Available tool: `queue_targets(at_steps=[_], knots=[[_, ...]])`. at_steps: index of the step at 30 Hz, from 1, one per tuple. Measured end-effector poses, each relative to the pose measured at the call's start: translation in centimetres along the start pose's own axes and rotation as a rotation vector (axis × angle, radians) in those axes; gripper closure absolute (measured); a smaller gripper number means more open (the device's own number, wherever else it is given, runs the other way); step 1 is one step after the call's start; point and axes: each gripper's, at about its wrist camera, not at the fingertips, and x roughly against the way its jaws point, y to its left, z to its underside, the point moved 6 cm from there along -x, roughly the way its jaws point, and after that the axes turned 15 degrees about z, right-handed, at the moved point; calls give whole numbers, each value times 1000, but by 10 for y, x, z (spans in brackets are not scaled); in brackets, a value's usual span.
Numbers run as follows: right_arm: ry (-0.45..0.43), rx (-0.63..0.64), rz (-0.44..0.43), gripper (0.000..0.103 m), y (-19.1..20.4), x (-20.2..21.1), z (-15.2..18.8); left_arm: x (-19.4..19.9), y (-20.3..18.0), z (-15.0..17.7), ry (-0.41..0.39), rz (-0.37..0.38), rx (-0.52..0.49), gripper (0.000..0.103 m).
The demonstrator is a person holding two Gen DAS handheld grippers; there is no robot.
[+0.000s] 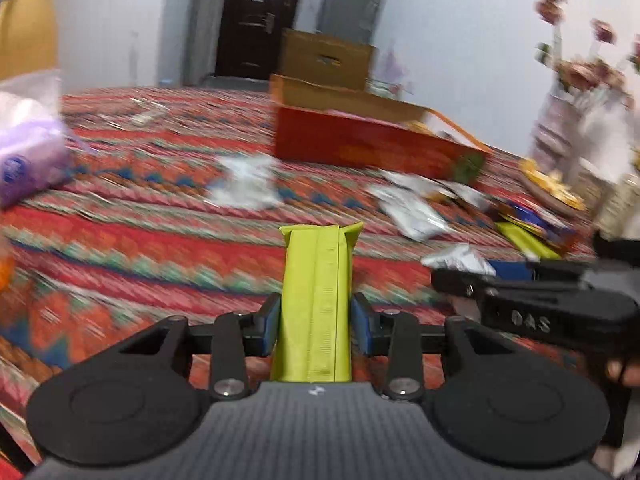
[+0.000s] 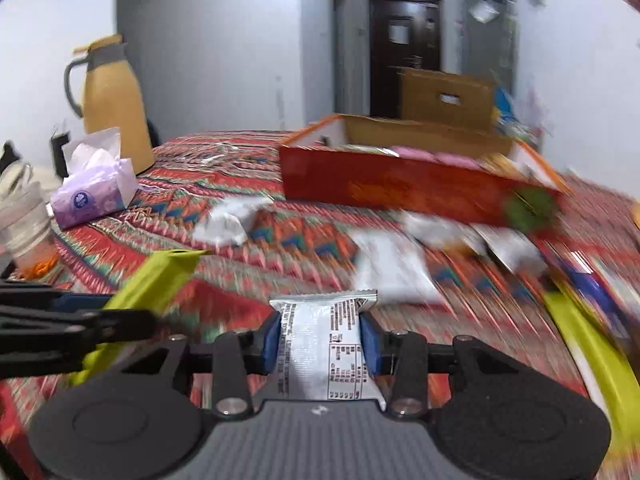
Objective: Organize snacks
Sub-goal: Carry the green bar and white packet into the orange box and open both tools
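Currently a green packet (image 1: 316, 300) is gripped by the left gripper (image 1: 316, 326), a silver packet (image 2: 324, 344) by the right gripper (image 2: 320, 340); either could be dropped short of the red box (image 2: 400, 188) at twelve o'clock.

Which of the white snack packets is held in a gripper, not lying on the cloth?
The white packet with black print, clamped in the right gripper. The other white packets lie loose on the patterned cloth.
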Motion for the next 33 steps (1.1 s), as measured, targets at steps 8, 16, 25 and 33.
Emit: queue_targets(at_steps=[8,16,25,33], knots=[[29,-111,96,63,-67,65,59,-10,-75,29,74,96,-103,69],[4,-146,66,63,-88,75,69,-4,-95,28,60,56,-131,69],[-76,-143,-35,63,-93,56,15,-18,-89,-34,9,125,-90,69],[-180,-88,-90,63,-108,20,-116,-62,-58,-169,-125,84,-89,69]])
